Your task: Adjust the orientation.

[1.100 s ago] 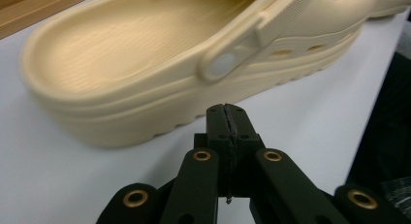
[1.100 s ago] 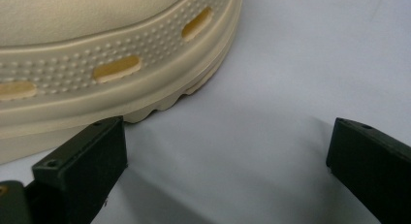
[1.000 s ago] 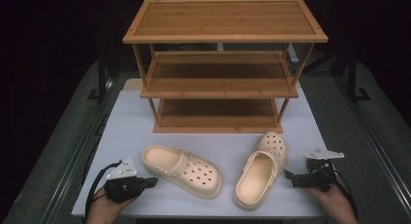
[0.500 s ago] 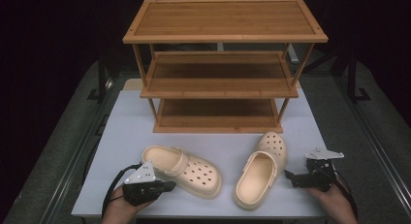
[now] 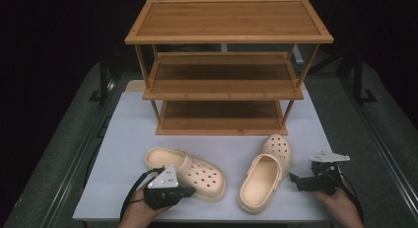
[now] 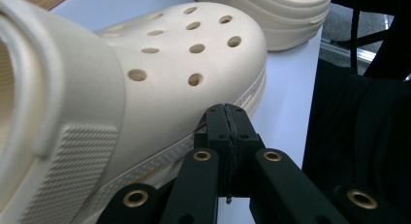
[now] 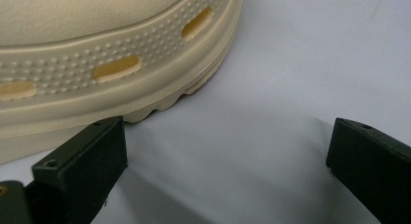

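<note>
Two cream clogs lie on the white table (image 5: pixel 127 134). The left clog (image 5: pixel 197 172) points its toe to the right, and the right clog (image 5: pixel 265 174) lies with its toe toward the shelf. My left gripper (image 5: pixel 191 191) is shut with nothing in it, at the left clog's near side. In the left gripper view its closed tips (image 6: pixel 226 113) sit right at that clog's (image 6: pixel 160 73) sole edge; contact is unclear. My right gripper (image 5: pixel 295 180) stands open just right of the right clog. In the right gripper view the jaws (image 7: pixel 228 153) gape wide beside its sole (image 7: pixel 97 59).
A three-tier bamboo shelf rack (image 5: pixel 226 65) stands at the back of the table, its boards bare. Bare tabletop lies between the rack and the clogs. Dark floor and metal rails (image 5: pixel 384 139) flank the table. The other clog (image 6: pixel 271 15) lies beyond my left gripper.
My left gripper has slid right along the table's front edge, from the left corner up to the left clog's side. The right gripper and both clogs have stayed put.
</note>
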